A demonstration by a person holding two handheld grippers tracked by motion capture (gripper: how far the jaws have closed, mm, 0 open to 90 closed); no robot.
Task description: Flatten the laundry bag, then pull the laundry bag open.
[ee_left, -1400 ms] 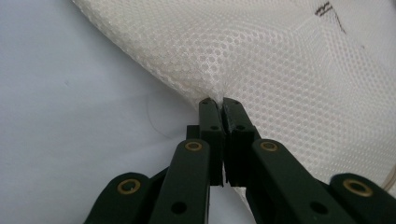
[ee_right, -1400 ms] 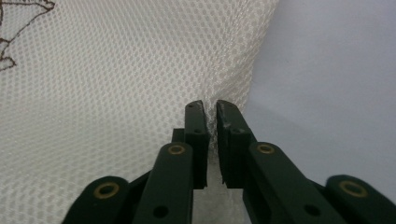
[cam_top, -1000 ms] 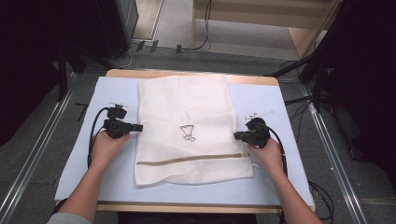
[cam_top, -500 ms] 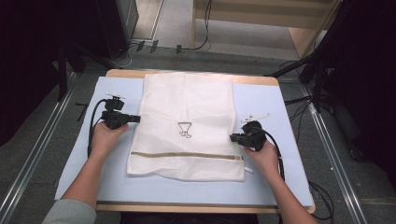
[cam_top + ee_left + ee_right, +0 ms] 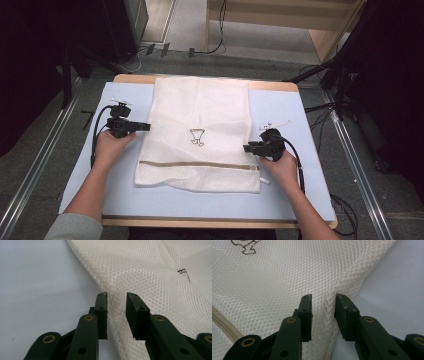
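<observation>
A white mesh laundry bag [image 5: 200, 110] lies flat on the blue mat [image 5: 125, 200], with a tan zipper [image 5: 200, 164] near its front edge and a small brown emblem [image 5: 196, 137] in the middle. My left gripper [image 5: 146, 126] is at the bag's left edge. Its jaws have just been opening and stand apart around a raised ridge of mesh [image 5: 116, 296] without pinching it. At the bag's right edge my right gripper [image 5: 246, 148] has also just been opening, and a fold of mesh [image 5: 323, 298] sits loose between its jaws.
The mat covers a wooden table [image 5: 220, 223]. Cables [image 5: 220, 47] run across the grey floor behind it, and metal rails [image 5: 360, 165] flank both sides. A small white tag [image 5: 277, 123] lies on the mat to the right of the bag.
The bag has slid a little to the left and its front part now lies wider and flatter. The left gripper eased slightly left and away from me. The right hand stayed put.
</observation>
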